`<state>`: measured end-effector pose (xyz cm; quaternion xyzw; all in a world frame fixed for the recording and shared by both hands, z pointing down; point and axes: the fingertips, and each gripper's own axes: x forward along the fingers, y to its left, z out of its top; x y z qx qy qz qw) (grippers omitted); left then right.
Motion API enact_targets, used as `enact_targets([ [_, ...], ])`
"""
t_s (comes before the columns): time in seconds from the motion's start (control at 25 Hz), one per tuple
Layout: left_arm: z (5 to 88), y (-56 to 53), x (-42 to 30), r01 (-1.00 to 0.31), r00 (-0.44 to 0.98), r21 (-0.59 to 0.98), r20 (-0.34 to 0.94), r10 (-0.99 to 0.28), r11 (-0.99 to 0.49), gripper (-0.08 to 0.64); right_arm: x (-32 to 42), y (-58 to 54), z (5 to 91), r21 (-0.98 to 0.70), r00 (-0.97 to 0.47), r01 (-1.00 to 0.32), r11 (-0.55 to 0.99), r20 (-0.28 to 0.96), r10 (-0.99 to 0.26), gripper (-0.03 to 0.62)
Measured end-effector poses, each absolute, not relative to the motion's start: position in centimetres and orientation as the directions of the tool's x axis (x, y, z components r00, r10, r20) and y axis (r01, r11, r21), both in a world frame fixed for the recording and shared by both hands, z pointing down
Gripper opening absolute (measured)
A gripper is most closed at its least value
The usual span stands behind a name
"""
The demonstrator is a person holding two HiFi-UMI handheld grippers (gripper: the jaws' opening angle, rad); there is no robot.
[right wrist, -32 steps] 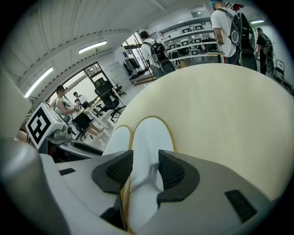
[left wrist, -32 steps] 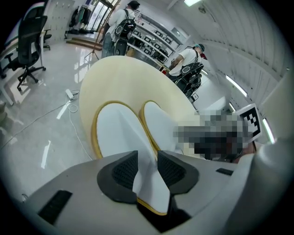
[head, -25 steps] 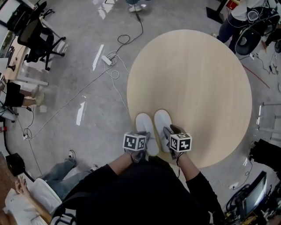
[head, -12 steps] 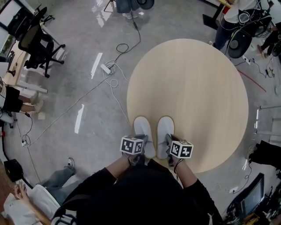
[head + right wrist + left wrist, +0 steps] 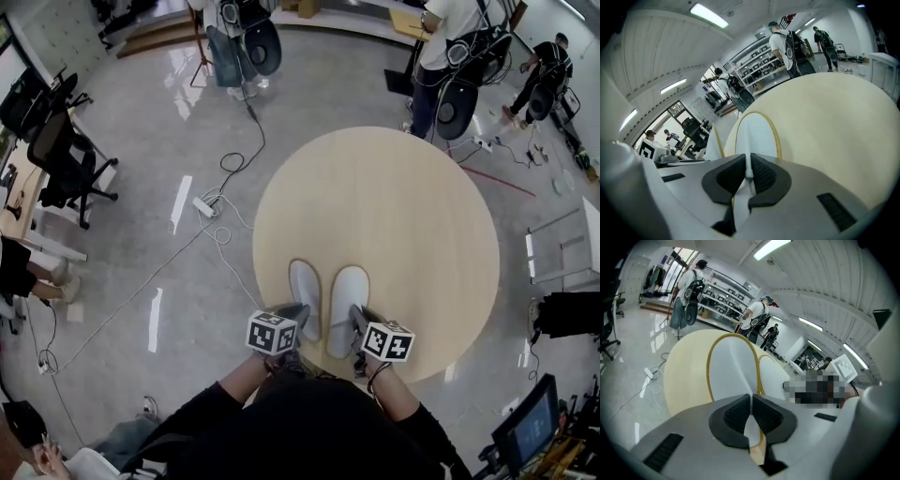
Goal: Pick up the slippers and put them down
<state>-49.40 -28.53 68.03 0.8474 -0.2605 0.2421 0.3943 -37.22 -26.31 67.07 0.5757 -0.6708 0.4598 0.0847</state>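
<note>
Two white slippers with yellow-edged soles hang side by side over the near edge of the round table [image 5: 403,216], toes pointing away. My left gripper [image 5: 292,317] is shut on the heel end of the left slipper [image 5: 305,297] [image 5: 731,366]; its black pads [image 5: 736,413] pinch the thin white upper. My right gripper [image 5: 357,322] is shut on the heel of the right slipper [image 5: 345,305] [image 5: 754,133], whose fabric is squeezed between the pads [image 5: 759,174]. Each slipper folds along its middle from the grip. Marker cubes hide the heels in the head view.
The pale wooden table stands on a grey floor crossed by cables and a power strip [image 5: 204,207]. Office chairs [image 5: 58,155] are at the left. People with backpacks [image 5: 448,56] stand beyond the table's far side. A seated person's leg [image 5: 122,445] is at the lower left.
Both slippers have come up off the tabletop with the grippers. The right gripper's marker cube turned as it closed on its slipper. The head camera now takes in more of the room.
</note>
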Motion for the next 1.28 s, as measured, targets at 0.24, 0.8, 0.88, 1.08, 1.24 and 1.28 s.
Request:
enact_targets([
  [0.24, 62.3, -26.5, -47.0, -0.522, 0.823, 0.562, 0.528, -0.208, -0.641, 0.035, -34.8, -24.0, 60.9, -0.511, -0.244, -0.853, -0.107, 0.570, -0.785, 0.034],
  [0.8, 55.4, -23.9, -44.7, -0.371, 0.910, 0.593, 0.385, -0.153, -0.714, 0.035, -31.2, -19.0, 54.0, -0.528, -0.082, -0.821, -0.217, 0.486, -0.870, 0.034],
  [0.88, 54.3, -23.2, -43.9, -0.360, 0.914, 0.591, 0.378, -0.147, -0.722, 0.035, -30.8, -18.7, 52.8, -0.536, -0.083, -0.819, -0.204, 0.463, -0.883, 0.034],
  [1.08, 53.0, -21.7, -41.9, -0.326, 0.927, 0.577, 0.352, -0.132, -0.749, 0.035, -29.5, -17.6, 52.0, -0.539, -0.073, -0.823, -0.176, 0.409, -0.910, 0.034],
  [1.24, 51.3, -19.2, -37.9, -0.293, 0.936, 0.561, 0.334, -0.112, -0.775, 0.035, -25.8, -15.0, 51.2, -0.534, -0.040, -0.825, -0.183, 0.378, -0.925, 0.034],
  [1.28, 51.1, -18.5, -36.8, -0.286, 0.937, 0.556, 0.333, -0.105, -0.781, 0.035, -24.9, -14.3, 51.0, -0.533, -0.031, -0.825, -0.186, 0.372, -0.928, 0.034],
])
